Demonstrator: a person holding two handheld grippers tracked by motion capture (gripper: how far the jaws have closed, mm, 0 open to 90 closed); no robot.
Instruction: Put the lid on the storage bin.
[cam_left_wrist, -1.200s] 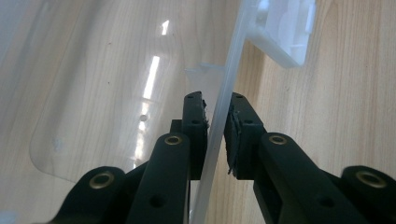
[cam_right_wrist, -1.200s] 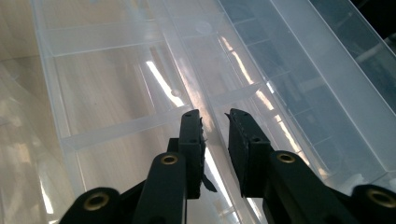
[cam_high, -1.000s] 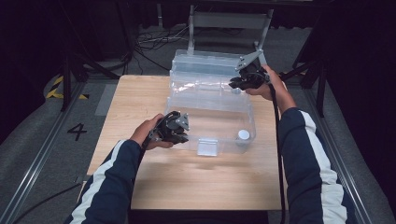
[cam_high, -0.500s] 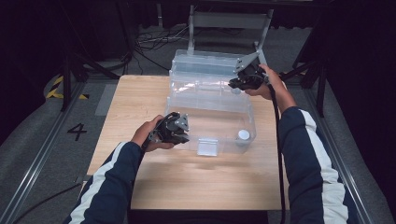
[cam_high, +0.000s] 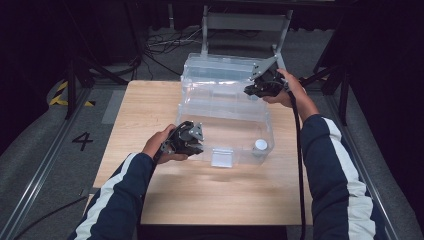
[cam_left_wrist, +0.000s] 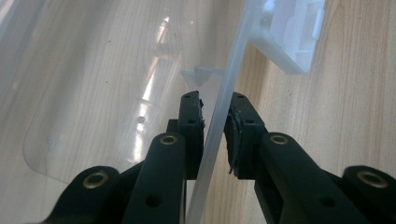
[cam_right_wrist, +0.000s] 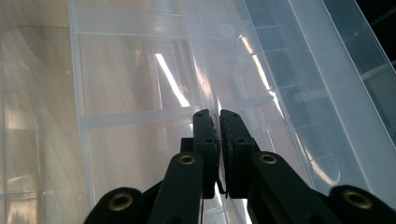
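Clear box (cam_high: 225, 120) on table (cam_high: 150, 200). Left gripper (cam_high: 192, 141) at its 8 o'clock corner, jaws pinching the wall. Right gripper (cam_high: 250, 90) at 2 o'clock, jaws just closed, pinching the lid (cam_high: 220, 67) edge.

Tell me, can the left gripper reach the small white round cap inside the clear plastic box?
Probably not now: the left gripper is clamped on the clear plastic box wall, and the cap lies behind the front wall.

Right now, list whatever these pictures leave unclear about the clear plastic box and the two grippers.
- High view: the left gripper has its jaw tips behind its own body, so its grip on the clear plastic box is unreadable there.
- Left gripper view: the white latch is cut off by the top edge.
- High view: the small white round thing inside the box is too small to identify.
- High view: the right gripper is too small and dark to show its jaws.
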